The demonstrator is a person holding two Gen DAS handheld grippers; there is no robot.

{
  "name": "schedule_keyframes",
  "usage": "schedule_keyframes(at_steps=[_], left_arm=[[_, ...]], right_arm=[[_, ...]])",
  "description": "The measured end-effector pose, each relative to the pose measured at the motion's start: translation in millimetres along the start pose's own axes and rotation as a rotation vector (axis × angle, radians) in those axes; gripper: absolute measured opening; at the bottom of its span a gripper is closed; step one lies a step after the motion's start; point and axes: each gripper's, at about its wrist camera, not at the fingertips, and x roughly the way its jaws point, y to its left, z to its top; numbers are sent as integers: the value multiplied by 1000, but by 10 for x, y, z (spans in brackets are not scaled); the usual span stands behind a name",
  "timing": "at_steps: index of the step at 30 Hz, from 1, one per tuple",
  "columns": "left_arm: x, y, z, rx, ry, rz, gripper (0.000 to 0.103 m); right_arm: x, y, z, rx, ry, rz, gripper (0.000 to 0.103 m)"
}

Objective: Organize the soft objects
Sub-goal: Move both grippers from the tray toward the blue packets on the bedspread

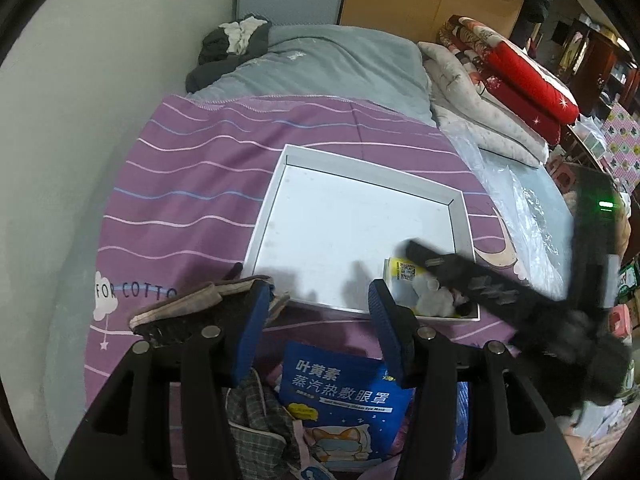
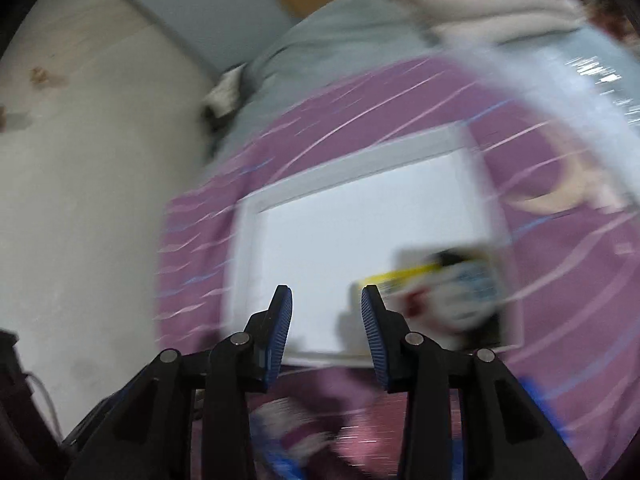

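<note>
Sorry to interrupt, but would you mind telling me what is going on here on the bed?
A person is sorting soft items on the purple striped bedspread with two handheld claws. The shallow white cardboard box is mostly bare, with a small packet of white and yellow items in its near right corner. The left claw hovers open above the blue eye-mask packet, gripping nothing. The right claw, open and empty, is over the box's near edge; its view is motion-blurred.

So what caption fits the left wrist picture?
Open left tongs hover over a blue eye-mask packet beside the white tray.
</note>
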Motion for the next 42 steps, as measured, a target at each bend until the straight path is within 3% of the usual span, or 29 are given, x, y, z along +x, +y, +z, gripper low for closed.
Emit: schedule_keyframes(at_steps=[1,3,9,12,16,20,27,37,39,42], left_arm=[[-8,7,-1,5,-3,4,53],[-11,25,3,9,1,9,53],[19,49,3,15,-2,44,53],[119,80,13,9,21,36,53],[313,140,15,-1,75,27,53],[421,190,1,-21,114,-3,53],[370,303,-4,-67,117,-95,53],[286,242,0,-43,109,-133,53],[254,208,3,-32,104,-126,53],[190,145,-2,-2,93,-123,53]], right_arm=[[122,39,-20,-6,34,36,22],[326,68,-50,-11,87,34,15],[642,-157,-55,41,158,-44,15],[698,-300,-66,80,180,-92,10],[638,-332,-83,86,165,-139,10],[582,-323,-67,93,166,-125,10],[267,-205,-33,63,111,-89,10],[-26,2,-9,11,84,-84,12],[-132,25,-16,2,77,-104,15],[-314,63,-19,-22,56,-142,28]])
